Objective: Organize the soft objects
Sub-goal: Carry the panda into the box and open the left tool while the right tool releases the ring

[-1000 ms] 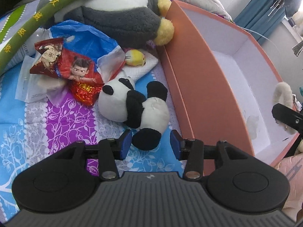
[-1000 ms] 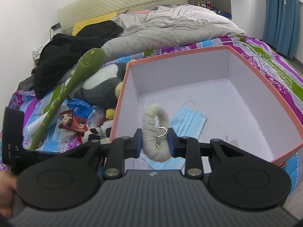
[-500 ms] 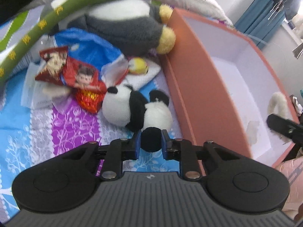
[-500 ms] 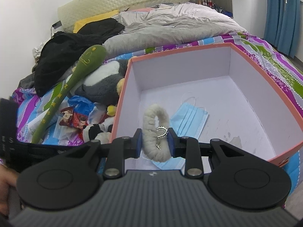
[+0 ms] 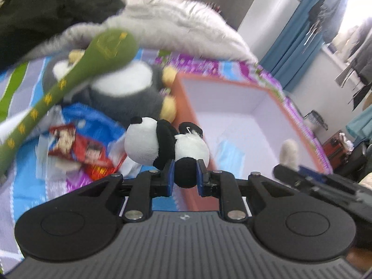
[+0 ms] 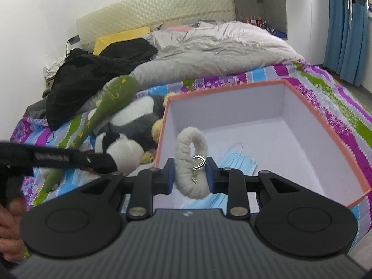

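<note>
Nearest us, the left gripper (image 5: pixel 185 177) has its jaws clamped on one black foot of a small panda plush (image 5: pixel 162 145), which hangs clear of the bedspread beside the orange wall of the box (image 5: pixel 186 107). The right gripper (image 6: pixel 190 174) has its jaws closed on a fluffy cream ring (image 6: pixel 191 160) carrying a small metal clasp, held just above the box's near edge; in the left wrist view only the ring's top shows behind that gripper. Our own gripper bodies block the lower third of both views.

Inside the white-lined box lies a blue face mask (image 6: pixel 239 162), partly hidden by the ring and jaws. Left of the box, on the striped floral bedspread (image 6: pixel 330 86), we see a red snack packet (image 5: pixel 79 148) printed with cartoon faces, its lettering too blurred to read, on a blue plastic bag (image 5: pixel 93 121). Behind them sits a large grey-and-white penguin plush (image 5: pixel 125 93), crossed by a long green plush club (image 6: pixel 104 111) bearing yellow characters we cannot make out. Farther back are a black garment (image 6: pixel 93 69), a grey duvet (image 6: pixel 209 46) and a quilted headboard (image 6: pixel 158 11). Motion blur softens most of the left wrist view.
</note>
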Demonstrator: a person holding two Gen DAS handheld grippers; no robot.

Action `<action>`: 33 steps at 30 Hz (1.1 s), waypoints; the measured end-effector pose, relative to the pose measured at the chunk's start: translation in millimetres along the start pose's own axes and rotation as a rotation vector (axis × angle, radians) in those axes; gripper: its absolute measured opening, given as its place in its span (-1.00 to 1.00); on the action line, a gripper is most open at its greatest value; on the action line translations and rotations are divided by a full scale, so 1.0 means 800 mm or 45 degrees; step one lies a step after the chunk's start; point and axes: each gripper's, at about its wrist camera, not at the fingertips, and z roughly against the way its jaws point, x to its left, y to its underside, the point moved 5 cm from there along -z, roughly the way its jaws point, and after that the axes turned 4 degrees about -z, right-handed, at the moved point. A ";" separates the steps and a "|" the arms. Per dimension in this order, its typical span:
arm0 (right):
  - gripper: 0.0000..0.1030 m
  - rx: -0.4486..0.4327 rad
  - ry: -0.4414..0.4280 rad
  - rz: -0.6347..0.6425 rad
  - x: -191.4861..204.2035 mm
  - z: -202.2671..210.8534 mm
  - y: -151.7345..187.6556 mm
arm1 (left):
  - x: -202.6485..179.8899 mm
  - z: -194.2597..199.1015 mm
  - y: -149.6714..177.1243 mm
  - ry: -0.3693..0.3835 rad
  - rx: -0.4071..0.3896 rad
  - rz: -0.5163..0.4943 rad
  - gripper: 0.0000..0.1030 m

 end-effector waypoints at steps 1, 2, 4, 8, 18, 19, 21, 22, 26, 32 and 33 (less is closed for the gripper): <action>-0.39 -0.010 0.005 0.000 -0.002 0.003 -0.003 | -0.007 0.007 -0.008 0.011 -0.022 -0.008 -0.57; -0.39 -0.019 0.011 0.001 -0.004 0.006 -0.007 | -0.013 0.014 -0.015 0.022 -0.038 -0.014 -0.57; -0.39 -0.039 0.027 0.001 -0.010 0.012 -0.014 | -0.027 0.023 -0.029 0.041 -0.068 -0.034 -0.57; -0.39 -0.056 0.068 -0.013 -0.031 0.017 -0.022 | -0.063 0.029 -0.048 0.088 -0.098 -0.082 -0.57; -0.39 0.100 0.207 -0.056 -0.103 -0.017 0.007 | -0.147 -0.042 -0.043 0.158 0.065 -0.211 -0.56; -0.39 0.120 0.213 -0.064 -0.107 -0.020 0.015 | -0.150 -0.053 -0.040 0.160 0.094 -0.205 -0.56; -0.39 0.149 0.222 -0.079 -0.116 -0.025 0.024 | -0.155 -0.071 -0.035 0.152 0.134 -0.207 -0.55; -0.38 0.160 0.224 -0.081 -0.119 -0.027 0.028 | -0.157 -0.077 -0.032 0.145 0.150 -0.211 -0.54; -0.27 0.186 0.225 -0.098 -0.125 -0.029 0.036 | -0.159 -0.093 -0.027 0.107 0.197 -0.241 -0.10; -0.13 0.138 0.202 -0.113 -0.121 -0.015 0.025 | -0.146 -0.078 -0.033 0.073 0.168 -0.264 -0.04; -0.13 0.115 0.194 -0.112 -0.117 -0.009 0.021 | -0.144 -0.072 -0.036 0.081 0.158 -0.258 -0.04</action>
